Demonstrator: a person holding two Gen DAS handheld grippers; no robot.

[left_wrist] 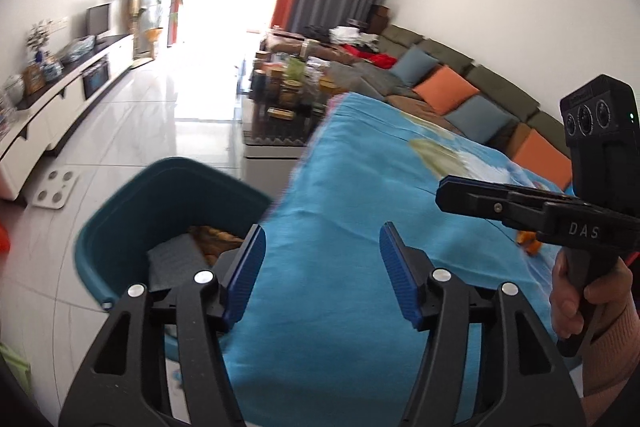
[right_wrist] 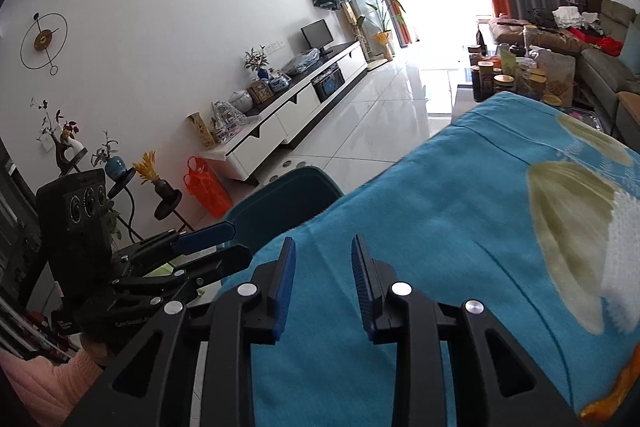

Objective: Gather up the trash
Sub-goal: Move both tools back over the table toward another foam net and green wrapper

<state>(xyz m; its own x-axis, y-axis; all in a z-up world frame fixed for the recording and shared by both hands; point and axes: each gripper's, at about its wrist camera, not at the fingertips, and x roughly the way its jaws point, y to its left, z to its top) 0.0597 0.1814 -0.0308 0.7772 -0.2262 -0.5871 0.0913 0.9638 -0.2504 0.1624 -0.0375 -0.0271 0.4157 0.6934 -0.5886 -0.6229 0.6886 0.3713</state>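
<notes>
A teal trash bin (left_wrist: 132, 211) stands on the floor at the left edge of a table covered in a blue cloth (left_wrist: 360, 179). Inside the bin lie a grey piece (left_wrist: 176, 259) and brown crumpled trash (left_wrist: 218, 237). My left gripper (left_wrist: 322, 251) is open and empty, held over the table edge beside the bin. My right gripper (right_wrist: 323, 259) is open and empty above the blue cloth (right_wrist: 440, 227); it also shows in the left wrist view (left_wrist: 444, 193). An orange scrap (left_wrist: 530, 243) lies on the cloth under the right gripper, and shows at the lower right of the right wrist view (right_wrist: 618, 387). The bin (right_wrist: 280, 203) is partly hidden by the cloth.
A coffee table (left_wrist: 280, 99) crowded with jars stands beyond the cloth-covered table. A sofa with orange and blue cushions (left_wrist: 444, 87) runs along the right wall. A white TV cabinet (left_wrist: 68, 99) lines the left wall. A white scale (left_wrist: 56, 187) lies on the tiled floor. An orange bag (right_wrist: 208, 187) sits by the cabinet.
</notes>
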